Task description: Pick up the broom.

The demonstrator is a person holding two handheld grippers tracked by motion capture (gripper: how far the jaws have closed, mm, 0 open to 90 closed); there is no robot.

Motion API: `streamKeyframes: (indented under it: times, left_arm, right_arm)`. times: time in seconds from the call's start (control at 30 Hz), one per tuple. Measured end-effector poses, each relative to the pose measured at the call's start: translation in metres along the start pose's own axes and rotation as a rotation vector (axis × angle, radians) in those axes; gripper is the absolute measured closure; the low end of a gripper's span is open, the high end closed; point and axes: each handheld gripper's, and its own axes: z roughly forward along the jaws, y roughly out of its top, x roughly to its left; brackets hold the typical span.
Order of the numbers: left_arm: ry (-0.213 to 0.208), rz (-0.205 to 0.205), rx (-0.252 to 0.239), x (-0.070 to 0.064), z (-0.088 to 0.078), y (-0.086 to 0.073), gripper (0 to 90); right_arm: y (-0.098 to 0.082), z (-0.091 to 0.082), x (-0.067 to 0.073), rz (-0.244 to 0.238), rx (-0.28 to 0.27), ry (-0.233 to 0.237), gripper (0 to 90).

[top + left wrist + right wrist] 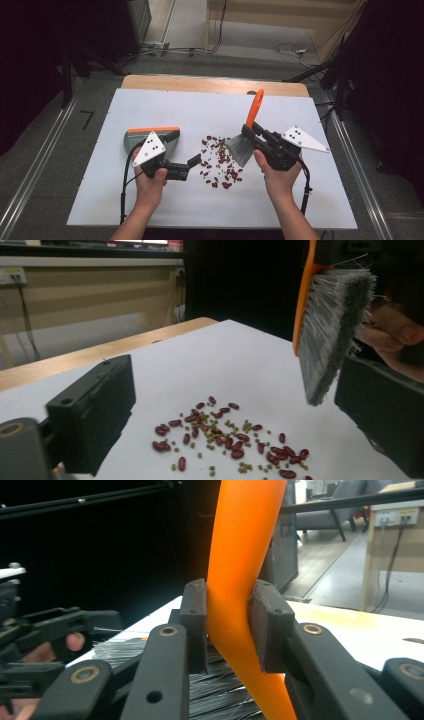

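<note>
**Brush clamped by handle, beans waiting to be swept**

Right gripper point(261, 134) is clenched on the brush point(246, 134) — in the right gripper view both pads squeeze the orange handle point(239, 580) just above the bristle block, w/ the bristles point(220, 690) fanning out below. Left gripper point(194, 161) hangs w/ jaws apart and nothing between them, just left of the spill; the dustpan point(150, 136) sits on the white board point(320, 200) behind that hand, untouched.

The beans point(220, 162) lie scattered mid-board between the two grippers: red ones mixed w/ small greenish ones point(227, 437). Brush head hovers above and right of the pile, bristles point(332, 330) off the surface.

Handling, as a judgement: brush looks light; handle is smooth, stiff plastic, so it could twist in the pads under side load. The grip near the head is prob. the right spot — short lever, better control. Bristles are soft and will splay, so light pressure. Beans are hard, round-ish, roll easily and may skitter; the tiny ones can slip under the bristles. Dustpan also looks light; best taken at its orange-edged handle end and pressed flat so the lip stays on the board.
</note>
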Motion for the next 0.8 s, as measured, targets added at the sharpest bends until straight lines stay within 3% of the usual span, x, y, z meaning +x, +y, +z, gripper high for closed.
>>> streamKeyframes:
  times: [0.07,0.2,0.47,0.57,0.8]
  left_arm:
    - [-0.045,0.001,-0.004,-0.006,0.004,0.000,5.3]
    - [-0.095,-0.015,-0.013,-0.017,0.008,0.002,6.6]
    - [-0.144,-0.029,0.006,-0.032,0.019,0.000,12.2]
    - [-0.179,-0.028,0.034,-0.041,0.027,-0.003,16.1]
    - [-0.174,-0.043,0.077,-0.050,0.039,-0.009,28.6]
  right_arm:
    - [-0.001,0.003,0.004,-0.002,0.000,0.009,69.3]
    - [-0.004,0.007,0.011,-0.016,0.005,0.018,69.3]
    - [-0.008,0.011,0.021,-0.026,0.002,0.027,69.3]
    - [-0.009,0.013,0.024,-0.028,0.008,0.022,69.3]
    - [-0.012,0.016,0.030,-0.024,0.015,0.039,69.3]
